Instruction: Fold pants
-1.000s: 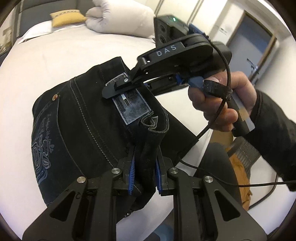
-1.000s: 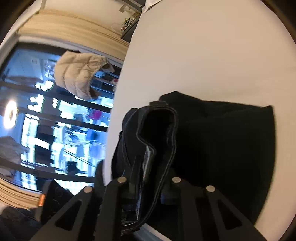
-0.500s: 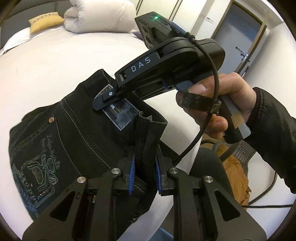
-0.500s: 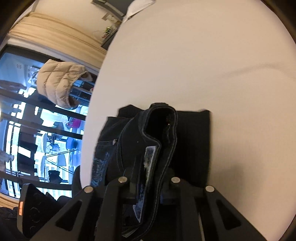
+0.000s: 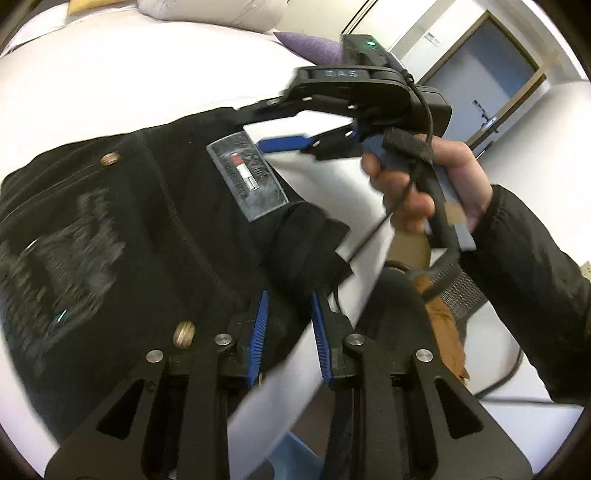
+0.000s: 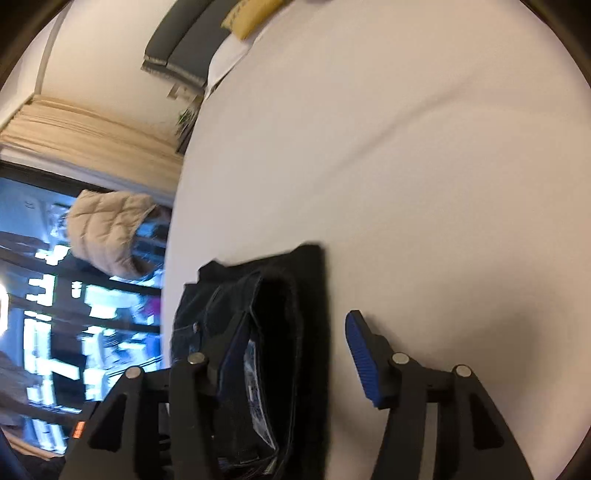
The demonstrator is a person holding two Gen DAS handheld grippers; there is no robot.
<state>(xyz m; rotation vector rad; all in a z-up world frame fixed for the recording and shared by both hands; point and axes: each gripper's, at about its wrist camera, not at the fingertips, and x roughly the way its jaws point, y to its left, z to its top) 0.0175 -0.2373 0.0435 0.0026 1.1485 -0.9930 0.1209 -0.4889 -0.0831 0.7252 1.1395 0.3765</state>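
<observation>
Dark denim pants (image 5: 155, 221) lie folded on the white bed (image 5: 129, 81), with a grey waistband patch (image 5: 247, 181) and embroidered back pocket facing up. My left gripper (image 5: 286, 314) is open, its blue pads either side of the waistband corner at the bed's edge, not pinching it. My right gripper (image 5: 280, 122) is open at the far end of the waistband; its own view (image 6: 295, 347) shows the jaws wide apart, the pants (image 6: 273, 332) lying between them against the left pad (image 6: 232, 354).
A rolled white duvet (image 5: 218, 11), a yellow pillow (image 5: 83, 4) and a purple cushion (image 5: 314, 46) lie at the bed's head. A door (image 5: 480, 74) is at the right. A beige puffer jacket (image 6: 107, 232) hangs by the window.
Both grippers were shut on the waistband and have opened, letting the pants down flat on the bed. The right gripper has drawn a little away.
</observation>
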